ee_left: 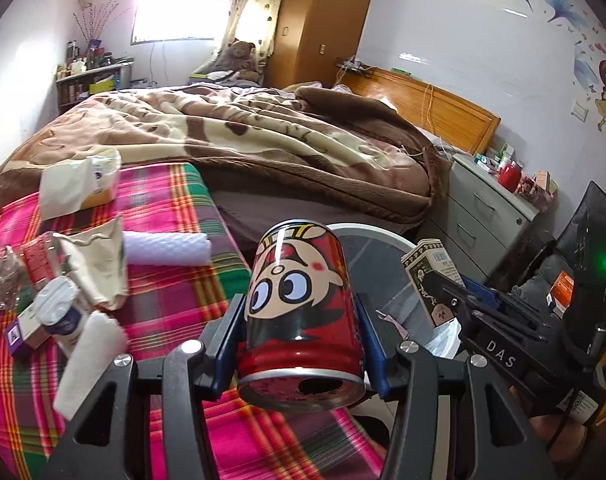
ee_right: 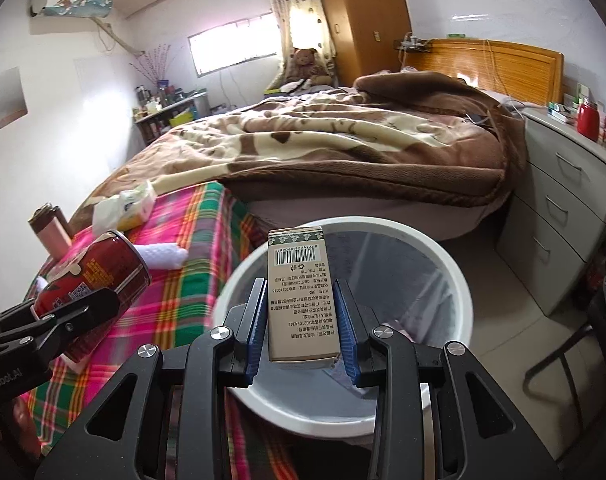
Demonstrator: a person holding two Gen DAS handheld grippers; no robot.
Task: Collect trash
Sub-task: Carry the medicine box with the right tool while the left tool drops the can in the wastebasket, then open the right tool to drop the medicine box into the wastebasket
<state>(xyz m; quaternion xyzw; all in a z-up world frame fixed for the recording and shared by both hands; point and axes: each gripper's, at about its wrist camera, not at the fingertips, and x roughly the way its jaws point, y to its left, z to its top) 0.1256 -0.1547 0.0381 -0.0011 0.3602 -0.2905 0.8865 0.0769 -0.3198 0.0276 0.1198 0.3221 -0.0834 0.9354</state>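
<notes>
My left gripper [ee_left: 299,316] is shut on a red cartoon drink can [ee_left: 299,308], held on its side above the edge of the plaid-covered table; the can also shows in the right wrist view [ee_right: 99,276]. My right gripper [ee_right: 303,320] is shut on a small beige carton with a barcode [ee_right: 299,296], held over the white trash bin [ee_right: 455,264]. The carton also shows in the left wrist view [ee_left: 429,276], beside the bin's rim [ee_left: 375,230].
The plaid cloth [ee_left: 171,304] carries more litter: a tissue pack [ee_left: 83,184], a paper bag [ee_left: 99,264], a white roll [ee_left: 167,248], a cup [ee_left: 59,312], wrappers. A bed with a brown blanket [ee_left: 243,128] lies behind. Grey drawers [ee_right: 563,216] stand right.
</notes>
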